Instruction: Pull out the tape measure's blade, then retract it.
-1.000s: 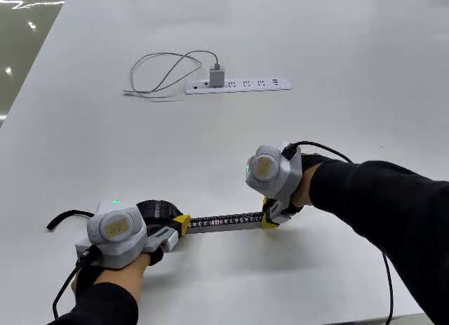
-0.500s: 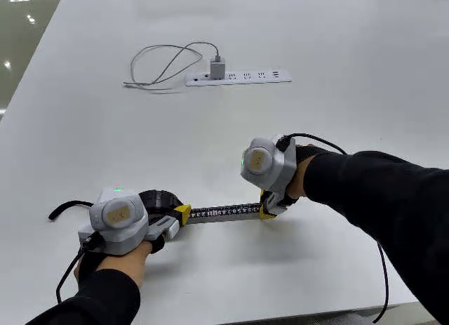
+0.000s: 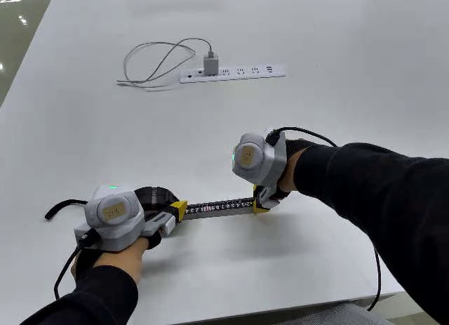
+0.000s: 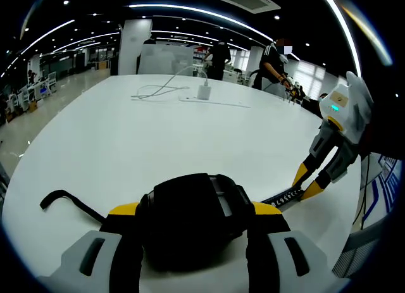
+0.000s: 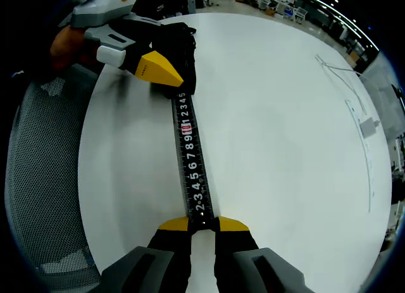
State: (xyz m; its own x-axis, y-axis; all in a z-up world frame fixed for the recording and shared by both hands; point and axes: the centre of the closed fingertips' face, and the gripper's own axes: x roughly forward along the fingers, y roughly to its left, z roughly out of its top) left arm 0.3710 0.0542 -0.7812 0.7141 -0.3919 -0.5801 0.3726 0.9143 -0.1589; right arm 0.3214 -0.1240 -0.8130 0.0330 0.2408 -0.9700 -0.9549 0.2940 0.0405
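A black tape measure case (image 3: 156, 197) lies on the white table near the front left, with my left gripper (image 3: 168, 214) shut around it. In the left gripper view the case (image 4: 193, 220) sits between the yellow-tipped jaws of the left gripper (image 4: 196, 211). A short length of numbered blade (image 3: 219, 207) runs right to my right gripper (image 3: 261, 204), which is shut on the blade's end. The right gripper view shows the blade (image 5: 190, 160) leading from the right gripper (image 5: 202, 224) to the case (image 5: 174, 43), about 15 cm out.
A white power strip (image 3: 235, 72) with a plugged-in charger (image 3: 210, 62) and a looped cable (image 3: 154, 62) lies far back on the table (image 3: 337, 93). The case's black wrist strap (image 3: 59, 209) trails to the left. The table's front edge is close below the grippers.
My right gripper has moved left toward the case with the blade's end in it, and the exposed blade is shorter. The left gripper stays on the case.
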